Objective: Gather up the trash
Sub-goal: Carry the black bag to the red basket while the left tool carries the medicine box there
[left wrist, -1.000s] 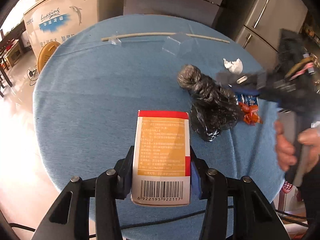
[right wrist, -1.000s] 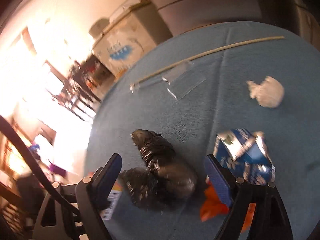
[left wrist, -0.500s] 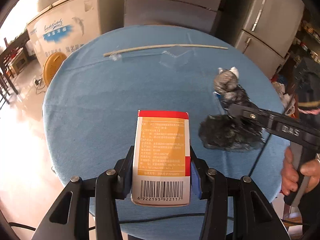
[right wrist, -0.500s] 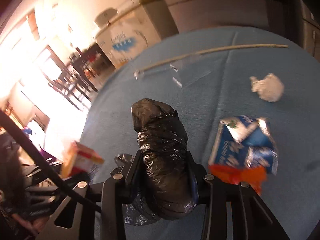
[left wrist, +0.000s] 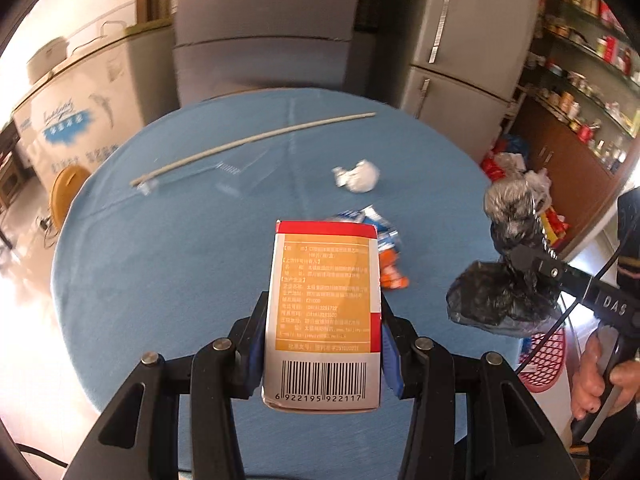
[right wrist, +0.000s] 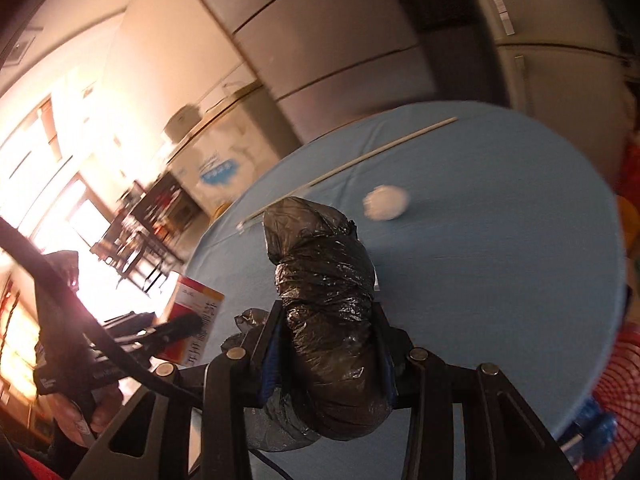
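Observation:
My left gripper (left wrist: 322,354) is shut on an orange and white carton (left wrist: 324,312) with a barcode, held above the round blue table (left wrist: 168,264). My right gripper (right wrist: 329,354) is shut on a crumpled black plastic bag (right wrist: 326,304) and holds it in the air off the table's right edge; the bag also shows in the left wrist view (left wrist: 506,280). On the table lie a white paper ball (left wrist: 358,176), a blue and orange wrapper (left wrist: 386,256), a long pale stick (left wrist: 252,144) and a clear plastic piece (left wrist: 234,174).
A red mesh basket (left wrist: 540,360) stands on the floor right of the table. Grey fridges (left wrist: 460,60) and a white chest freezer (left wrist: 76,108) stand behind the table. Shelves of jars (left wrist: 588,80) line the right wall.
My right gripper closed on the black bag and lifted it off the table to the right. The left gripper, still holding the carton, rose and turned right.

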A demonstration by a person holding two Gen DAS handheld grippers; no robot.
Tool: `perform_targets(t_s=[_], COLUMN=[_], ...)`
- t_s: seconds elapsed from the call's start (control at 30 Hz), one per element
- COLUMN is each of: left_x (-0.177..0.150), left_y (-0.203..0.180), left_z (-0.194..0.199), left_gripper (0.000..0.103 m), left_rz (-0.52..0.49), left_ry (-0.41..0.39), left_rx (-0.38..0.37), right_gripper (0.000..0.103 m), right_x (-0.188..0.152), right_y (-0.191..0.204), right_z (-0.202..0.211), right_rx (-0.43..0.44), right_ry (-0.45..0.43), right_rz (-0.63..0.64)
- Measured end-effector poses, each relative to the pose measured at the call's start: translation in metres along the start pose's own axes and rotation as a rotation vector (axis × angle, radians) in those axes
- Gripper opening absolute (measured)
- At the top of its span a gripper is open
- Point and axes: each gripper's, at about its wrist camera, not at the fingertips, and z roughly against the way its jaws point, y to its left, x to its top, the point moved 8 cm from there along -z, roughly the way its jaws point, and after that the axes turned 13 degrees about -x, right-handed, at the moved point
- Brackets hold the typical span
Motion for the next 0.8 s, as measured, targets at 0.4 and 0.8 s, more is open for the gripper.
perform_targets(t_s=[0.4, 0.8], left_x=[0.019, 0.026], left_y=[-0.091, -0.159], left_z=[-0.019, -0.057], left_gripper=[0.049, 0.049], left_rz=[-0.180, -0.326], left_ry=[0.012, 0.072], left_rx=[-0.082, -0.110], right_gripper=[0.042, 0.042], right_x=[-0.007, -0.024], right_y=[-0.085, -0.146], right_z=[0.057, 0.096], right_rx=[-0.125, -0.203], right_ry=[-0.065, -0.111], right_rz=[-0.146, -0.275])
